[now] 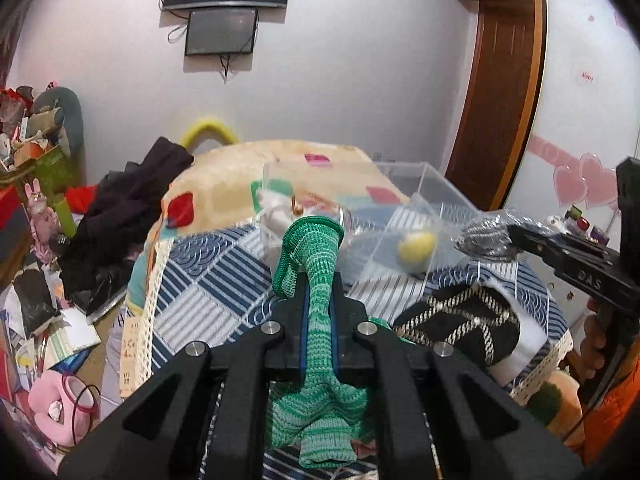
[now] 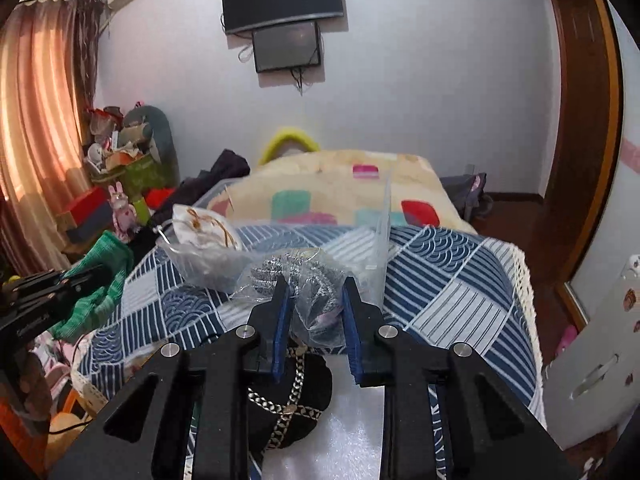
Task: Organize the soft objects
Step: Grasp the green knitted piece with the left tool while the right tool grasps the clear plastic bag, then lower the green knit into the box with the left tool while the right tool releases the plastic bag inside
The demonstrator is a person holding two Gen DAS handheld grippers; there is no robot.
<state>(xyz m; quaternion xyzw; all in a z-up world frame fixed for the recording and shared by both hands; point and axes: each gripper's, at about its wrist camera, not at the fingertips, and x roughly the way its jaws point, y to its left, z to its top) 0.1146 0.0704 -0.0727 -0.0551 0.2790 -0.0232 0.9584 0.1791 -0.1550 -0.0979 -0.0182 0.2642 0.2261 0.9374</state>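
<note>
My left gripper (image 1: 318,300) is shut on a green knitted sock (image 1: 316,264), held above the blue patterned cloth (image 1: 208,292); it also shows at the left of the right wrist view (image 2: 104,280). My right gripper (image 2: 314,300) is shut on a clear bag with a grey striped soft item (image 2: 296,276); in the left wrist view that bag (image 1: 484,236) hangs at the right. A clear plastic box (image 1: 404,216) holds a yellow ball (image 1: 416,246) and a white soft item (image 1: 276,208). A black item with gold chain pattern (image 1: 460,324) lies on white foam.
A beige pillow with coloured patches (image 1: 248,176) lies behind the box. Dark clothes (image 1: 124,208) are heaped at the left. Clutter and a pink toy (image 1: 60,408) cover the floor at the left. A wooden door frame (image 1: 496,100) stands at the right.
</note>
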